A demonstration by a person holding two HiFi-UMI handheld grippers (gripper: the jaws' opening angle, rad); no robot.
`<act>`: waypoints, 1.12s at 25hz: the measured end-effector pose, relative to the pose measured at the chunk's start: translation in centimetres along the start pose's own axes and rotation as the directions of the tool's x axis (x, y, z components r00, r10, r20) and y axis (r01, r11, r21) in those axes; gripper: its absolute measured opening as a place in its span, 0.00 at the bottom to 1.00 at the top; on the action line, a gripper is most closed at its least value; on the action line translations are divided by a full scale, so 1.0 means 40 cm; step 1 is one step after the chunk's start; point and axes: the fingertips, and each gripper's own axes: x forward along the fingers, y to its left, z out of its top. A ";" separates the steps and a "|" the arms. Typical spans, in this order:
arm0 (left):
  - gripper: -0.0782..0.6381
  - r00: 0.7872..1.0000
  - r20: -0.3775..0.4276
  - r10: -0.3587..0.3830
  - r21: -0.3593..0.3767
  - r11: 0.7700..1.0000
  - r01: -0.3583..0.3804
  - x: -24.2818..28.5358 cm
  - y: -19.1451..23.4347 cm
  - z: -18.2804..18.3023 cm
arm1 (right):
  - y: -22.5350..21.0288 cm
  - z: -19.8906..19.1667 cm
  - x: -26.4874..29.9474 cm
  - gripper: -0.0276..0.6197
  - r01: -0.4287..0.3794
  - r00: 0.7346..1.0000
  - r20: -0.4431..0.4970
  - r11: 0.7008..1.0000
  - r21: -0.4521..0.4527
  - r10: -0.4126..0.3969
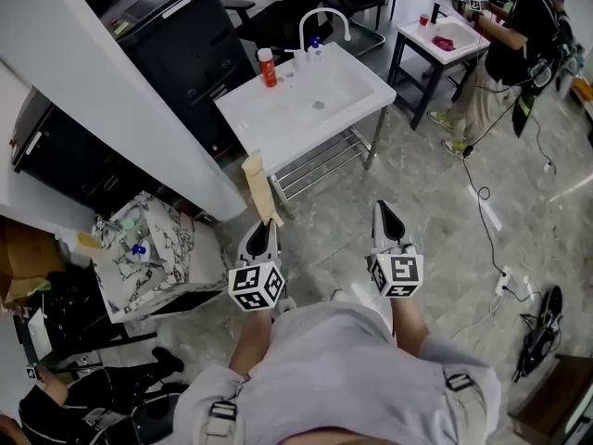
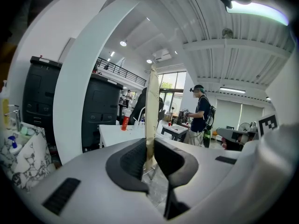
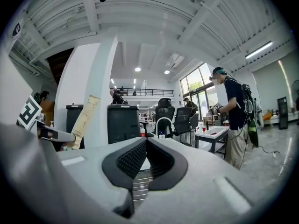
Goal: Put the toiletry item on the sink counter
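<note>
Grip first: the left claw (image 1: 262, 230) was pinched narrow on the lower end of a slim tan box (image 1: 260, 185), the toiletry item. The box rose out of the jaws with its long axis toward 12 o'clock in the head view, its top leaning slightly to 11. The right claw (image 1: 384, 213), at 3 o'clock of the left one and well apart from the box, had its jaws pressed together on nothing. The left hand was therefore the one placed to do the setting down. At 9 o'clock of the left claw a marbled bin (image 1: 157, 267) stood on the floor, with a white partition (image 1: 111, 100) just behind it, so room on that side looked tight. The floor (image 1: 435, 211) from 1 to 3 o'clock lay open. Straight ahead at 12 o'clock stood the sink worktop (image 1: 264, 123), its nearest corner pointing at the box's top, with a strip of floor between as far as I could judge. The near-left part of the worktop was bare, and the basin (image 1: 326, 93) filled its middle. A red bottle (image 1: 267, 67) and the tap (image 1: 323, 19) stood along the far rim. The bare near strip seemed the likeliest landing place, short of the basin's lip. At 2 o'clock, far off, a person (image 1: 510, 49) worked at another stand.
</note>
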 end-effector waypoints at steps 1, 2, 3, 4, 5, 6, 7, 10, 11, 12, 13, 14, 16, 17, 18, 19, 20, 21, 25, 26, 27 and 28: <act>0.18 1.000 0.000 0.002 0.000 1.000 -0.002 0.004 -0.013 -0.004 | -0.015 -0.002 -0.003 0.05 -0.001 1.000 -0.001 1.000 0.000 0.001; 0.18 1.000 0.000 0.004 0.000 1.000 -0.004 0.008 -0.026 -0.007 | -0.029 -0.004 -0.006 0.05 -0.002 1.000 -0.003 1.000 0.000 0.002; 0.18 1.000 0.000 0.006 0.000 1.000 -0.006 0.012 -0.038 -0.012 | -0.043 -0.006 -0.008 0.05 -0.003 1.000 -0.005 1.000 0.000 0.003; 0.18 1.000 -0.001 0.008 -0.002 1.000 -0.008 0.016 -0.049 -0.016 | -0.055 -0.008 -0.011 0.05 -0.005 1.000 -0.007 1.000 0.001 0.005; 0.18 1.000 -0.004 0.010 -0.004 1.000 -0.010 0.019 -0.061 -0.022 | -0.068 -0.011 -0.014 0.05 -0.007 1.000 -0.010 1.000 0.001 0.007; 0.18 1.000 -0.006 0.010 -0.008 1.000 -0.010 0.022 -0.075 -0.028 | -0.081 -0.015 -0.017 0.05 -0.009 1.000 -0.015 1.000 0.001 0.009; 0.18 1.000 -0.009 0.009 -0.013 1.000 -0.010 0.025 -0.089 -0.034 | -0.095 -0.020 -0.020 0.05 -0.011 1.000 -0.021 1.000 0.000 0.011; 0.17 1.000 -0.022 0.002 -0.025 1.000 -0.003 0.036 -0.126 -0.049 | -0.135 -0.033 -0.022 0.05 -0.010 0.999 -0.032 1.000 -0.010 0.009; 0.18 1.000 -0.029 -0.001 -0.024 1.000 0.000 0.041 -0.135 -0.054 | -0.145 -0.035 -0.021 0.05 -0.008 1.000 -0.030 1.000 -0.013 0.007; 0.17 0.999 -0.037 -0.005 -0.022 1.000 0.004 0.046 -0.142 -0.059 | -0.153 -0.035 -0.020 0.05 -0.006 1.000 -0.027 1.000 -0.015 0.006; 0.17 0.999 -0.044 -0.010 -0.022 1.000 0.009 0.051 -0.150 -0.065 | -0.161 -0.036 -0.019 0.05 -0.004 1.000 -0.024 1.000 -0.014 0.003; 0.17 0.999 -0.051 -0.016 -0.022 1.000 0.015 0.058 -0.158 -0.069 | -0.170 -0.038 -0.018 0.05 -0.001 1.000 -0.024 1.000 -0.011 0.001; 0.17 0.998 -0.056 -0.029 -0.021 0.999 0.028 0.074 -0.176 -0.069 | -0.188 -0.043 -0.013 0.05 0.006 1.000 -0.026 1.000 0.000 -0.006; 0.17 0.998 -0.055 -0.035 -0.019 0.999 0.034 0.082 -0.184 -0.066 | -0.196 -0.045 -0.011 0.05 0.008 1.000 -0.028 1.000 0.004 -0.008; 0.17 0.998 -0.053 -0.040 -0.016 0.999 0.039 0.090 -0.192 -0.062 | -0.203 -0.046 -0.008 0.05 0.010 1.000 -0.029 1.000 0.006 -0.010; 0.17 0.998 -0.051 -0.044 -0.012 0.999 0.043 0.097 -0.199 -0.059 | -0.208 -0.047 -0.007 0.05 0.011 0.999 -0.030 1.000 0.007 -0.011; 0.17 0.998 -0.049 -0.047 -0.009 0.999 0.047 0.105 -0.205 -0.056 | -0.214 -0.047 -0.005 0.05 0.012 0.999 -0.031 1.000 0.006 -0.012; 0.17 0.998 -0.047 -0.050 -0.006 0.999 0.050 0.112 -0.208 -0.053 | -0.219 -0.046 -0.002 0.05 0.013 0.999 -0.030 1.000 0.004 -0.013; 0.17 0.997 -0.048 -0.052 -0.002 0.999 0.052 0.134 -0.206 -0.048 | -0.238 -0.045 0.014 0.05 0.024 0.999 -0.027 1.000 0.003 -0.024; 0.17 0.998 -0.049 -0.051 -0.002 0.999 0.051 0.137 -0.202 -0.048 | -0.241 -0.046 0.018 0.05 0.026 0.999 -0.028 1.000 0.003 -0.026; 0.17 0.998 -0.049 -0.049 -0.003 0.999 0.049 0.142 -0.197 -0.048 | -0.242 -0.047 0.023 0.05 0.027 0.999 -0.030 1.000 0.003 -0.027; 0.17 0.998 -0.049 -0.046 -0.005 0.999 0.045 0.146 -0.191 -0.047 | -0.242 -0.048 0.029 0.05 0.025 0.999 -0.032 1.000 0.002 -0.025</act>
